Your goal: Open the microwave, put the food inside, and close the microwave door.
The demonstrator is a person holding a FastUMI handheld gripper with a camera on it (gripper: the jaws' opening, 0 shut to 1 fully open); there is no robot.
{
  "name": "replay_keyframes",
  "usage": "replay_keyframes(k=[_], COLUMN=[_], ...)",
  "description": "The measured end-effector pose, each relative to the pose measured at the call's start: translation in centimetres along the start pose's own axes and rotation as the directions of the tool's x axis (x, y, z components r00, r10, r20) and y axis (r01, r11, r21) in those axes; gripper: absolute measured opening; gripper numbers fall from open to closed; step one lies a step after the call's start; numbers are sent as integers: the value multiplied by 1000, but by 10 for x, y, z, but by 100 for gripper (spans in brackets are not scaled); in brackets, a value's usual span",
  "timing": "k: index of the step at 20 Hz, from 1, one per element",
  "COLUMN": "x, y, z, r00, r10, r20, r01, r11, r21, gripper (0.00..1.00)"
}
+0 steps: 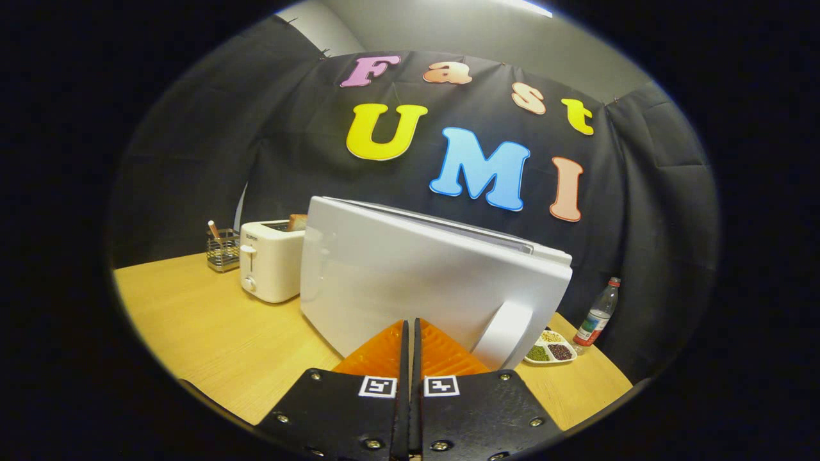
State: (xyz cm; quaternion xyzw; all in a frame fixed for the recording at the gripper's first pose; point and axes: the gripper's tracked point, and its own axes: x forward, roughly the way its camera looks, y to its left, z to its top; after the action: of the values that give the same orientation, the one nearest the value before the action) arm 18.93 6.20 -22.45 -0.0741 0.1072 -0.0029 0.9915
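A white microwave point(410, 269) stands on the wooden table point(211, 333), its door facing me. The door's handle point(509, 333) is on the side just right of my fingers. Along the door's top edge a thin gap shows between door and body, wider toward the handle side. My gripper point(410, 325) is shut with nothing between its fingers, which lie flat together. Their tips are at the lower part of the door, touching it or nearly so, left of the handle.
A white toaster point(270, 259) with a slice of bread stands left of the microwave, and a wire utensil holder point(222, 251) stands beyond it. To the right are a divided dish of beans point(551, 350) and a plastic bottle point(597, 317).
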Motion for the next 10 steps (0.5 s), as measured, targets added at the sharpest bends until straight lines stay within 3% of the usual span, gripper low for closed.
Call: replay_keyframes(k=[10], x=[94], y=[-49], z=[4], r00=[984], r10=[-179], r20=[-17], r01=[179], r11=[984], r21=[12], gripper=[2])
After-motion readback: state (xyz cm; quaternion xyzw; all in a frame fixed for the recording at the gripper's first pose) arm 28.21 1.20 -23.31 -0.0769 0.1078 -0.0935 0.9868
